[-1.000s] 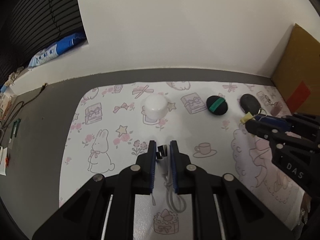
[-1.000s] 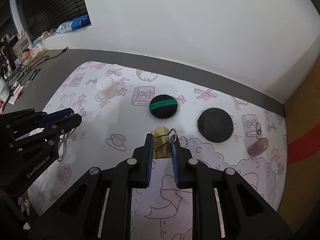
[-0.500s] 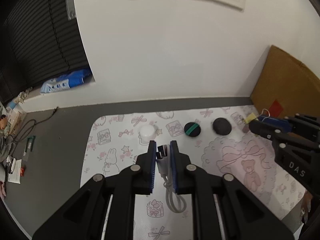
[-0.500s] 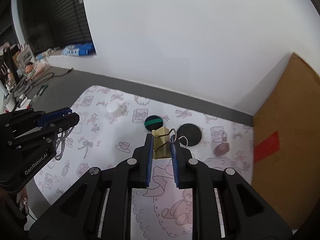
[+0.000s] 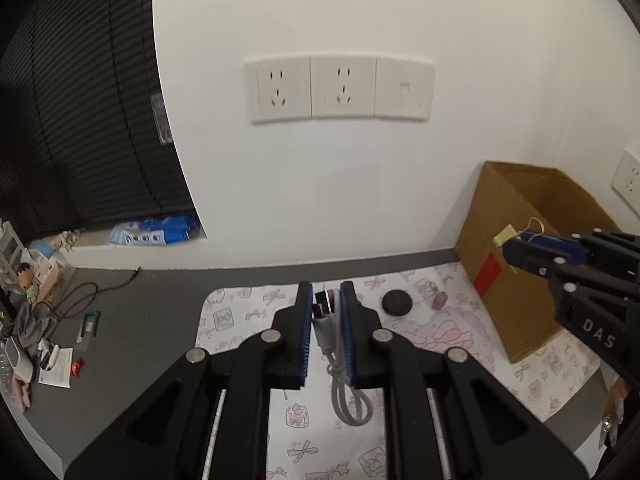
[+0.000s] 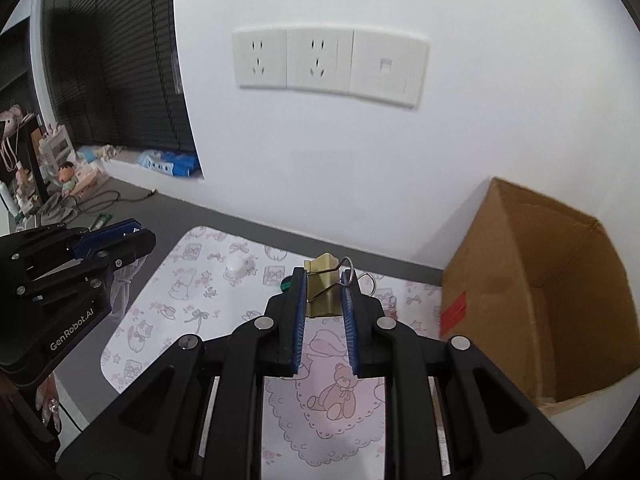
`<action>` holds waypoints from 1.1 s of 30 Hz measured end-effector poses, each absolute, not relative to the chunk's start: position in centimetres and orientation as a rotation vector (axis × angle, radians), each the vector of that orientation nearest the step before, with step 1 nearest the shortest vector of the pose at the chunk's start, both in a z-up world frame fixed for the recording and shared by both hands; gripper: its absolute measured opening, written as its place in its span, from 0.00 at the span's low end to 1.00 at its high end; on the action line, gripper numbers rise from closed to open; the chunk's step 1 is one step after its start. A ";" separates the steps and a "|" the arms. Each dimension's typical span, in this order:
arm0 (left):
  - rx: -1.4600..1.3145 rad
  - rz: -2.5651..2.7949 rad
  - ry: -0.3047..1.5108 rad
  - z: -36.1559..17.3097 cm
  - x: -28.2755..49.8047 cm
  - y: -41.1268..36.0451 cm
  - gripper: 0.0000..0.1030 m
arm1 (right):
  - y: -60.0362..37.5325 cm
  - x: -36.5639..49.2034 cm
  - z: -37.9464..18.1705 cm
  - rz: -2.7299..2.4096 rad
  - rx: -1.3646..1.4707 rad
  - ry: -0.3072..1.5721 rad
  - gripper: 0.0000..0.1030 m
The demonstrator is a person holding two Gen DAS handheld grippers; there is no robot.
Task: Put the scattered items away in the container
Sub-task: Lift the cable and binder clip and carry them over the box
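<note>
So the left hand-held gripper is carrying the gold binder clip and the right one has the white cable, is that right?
Swapped. The left hand-held gripper carries the white cable, shown in the left wrist view; the right hand-held gripper has the gold binder clip, shown in the right wrist view.

Both tools are matte black plastic linkages with round silver screw heads at the joints and ribbed blue pads lining the fingers. The left gripper point(image 5: 326, 334) carries white "GenRobot.AI" lettering, the right gripper point(image 6: 322, 314) "DAS" (white too). Fingers point(image 6: 47, 405) with glittery painted nails show below.
</note>
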State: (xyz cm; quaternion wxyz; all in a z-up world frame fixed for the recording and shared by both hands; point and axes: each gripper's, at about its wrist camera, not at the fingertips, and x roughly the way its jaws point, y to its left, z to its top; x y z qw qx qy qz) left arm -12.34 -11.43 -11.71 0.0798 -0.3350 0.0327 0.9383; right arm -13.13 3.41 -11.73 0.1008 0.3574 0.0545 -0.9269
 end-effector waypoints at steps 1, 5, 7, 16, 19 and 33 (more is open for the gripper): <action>-0.985 2.811 0.098 -11.1 -12.0 -11.3 0.13 | 3.5 -12.7 -11.0 -2.746 1.043 0.167 0.17; -0.908 2.823 0.099 -8.8 -10.7 -10.7 0.13 | 3.8 -11.0 -8.3 -2.774 0.988 0.185 0.17; -0.876 2.821 0.093 -7.9 -10.2 -10.6 0.13 | 3.9 -10.2 -7.2 -2.787 0.967 0.192 0.17; -0.799 2.804 0.099 -5.2 -8.8 -9.8 0.13 | 4.4 -7.6 -4.2 -2.839 0.922 0.219 0.17; -0.777 2.800 0.108 -4.6 -8.5 -9.5 0.13 | 4.8 -7.2 -3.8 -2.846 0.912 0.212 0.17; -0.735 2.796 0.129 -3.3 -8.1 -8.8 0.13 | 5.8 -6.8 -2.8 -2.879 0.879 0.221 0.17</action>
